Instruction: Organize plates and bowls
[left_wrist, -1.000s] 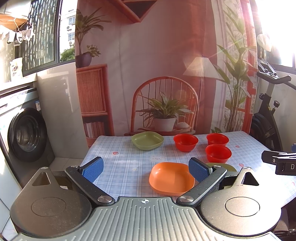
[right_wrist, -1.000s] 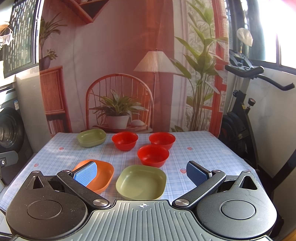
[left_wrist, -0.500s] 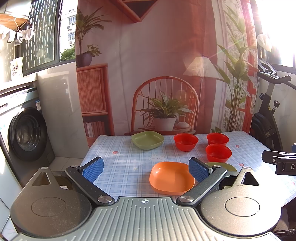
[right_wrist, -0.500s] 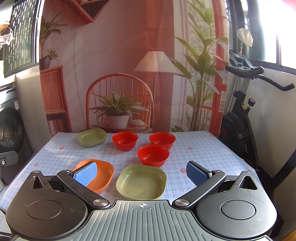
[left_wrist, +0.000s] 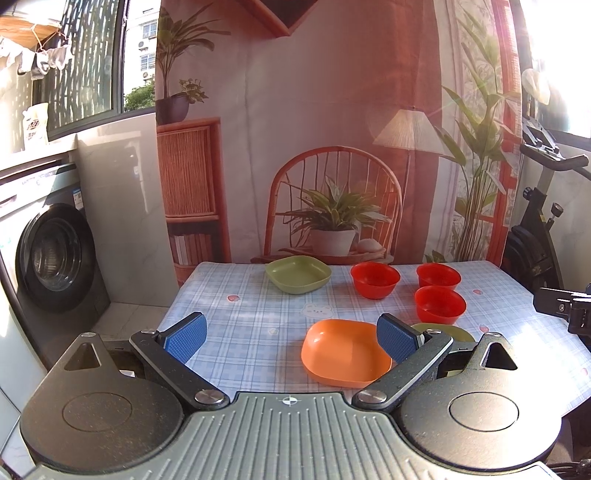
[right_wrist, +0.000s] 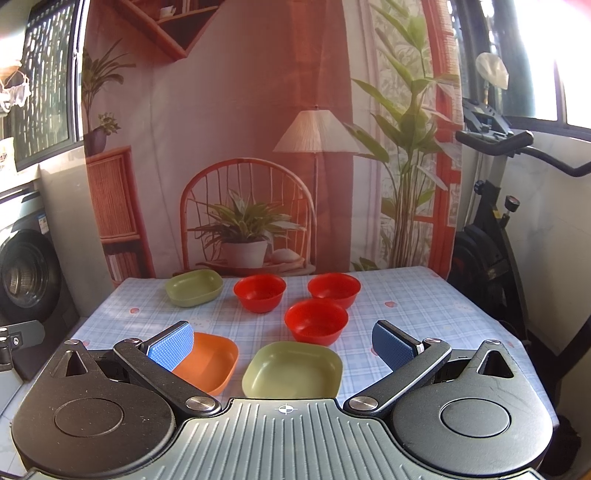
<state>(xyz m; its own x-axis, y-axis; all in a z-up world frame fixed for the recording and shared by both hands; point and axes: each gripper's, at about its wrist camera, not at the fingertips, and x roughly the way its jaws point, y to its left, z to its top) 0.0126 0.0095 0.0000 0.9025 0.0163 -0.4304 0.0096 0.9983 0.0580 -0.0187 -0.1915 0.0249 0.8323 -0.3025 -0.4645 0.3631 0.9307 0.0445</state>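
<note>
The surface (right_wrist: 406, 295), covered in a pale blue checked cloth, runs ahead of both tongs to a far edge against a printed backdrop (right_wrist: 240, 110); its left edge drops toward a dark-doored washing machine (left_wrist: 51, 258), its right edge toward a black exercise bike (right_wrist: 491, 229). Bare cloth lies between the left tongs' fingers and ahead to their left, and to the right of the right tongs.

The left tongs (left_wrist: 291, 334) are held level above the near edge, pointing along the surface, jaws spread wide with nothing between them. The right tongs (right_wrist: 284, 345) are held the same way, jaws wide and empty.

A rounded-square orange plastic plate (left_wrist: 343, 354) sits just ahead of the left tongs, touching or overlapped by their right fingertip in view; contact cannot be told. A rounded-square olive-green plastic plate (right_wrist: 293, 369) lies directly between the right tongs' fingers, close in. A second olive-green plate (right_wrist: 194, 288) rests far ahead to the left near the far edge.

Three round red plastic bowls stand upright and apart: the nearest bowl (right_wrist: 316, 321) just beyond the near green plate, the left far bowl (right_wrist: 260, 292) and the right far bowl (right_wrist: 334, 290) behind it.
</note>
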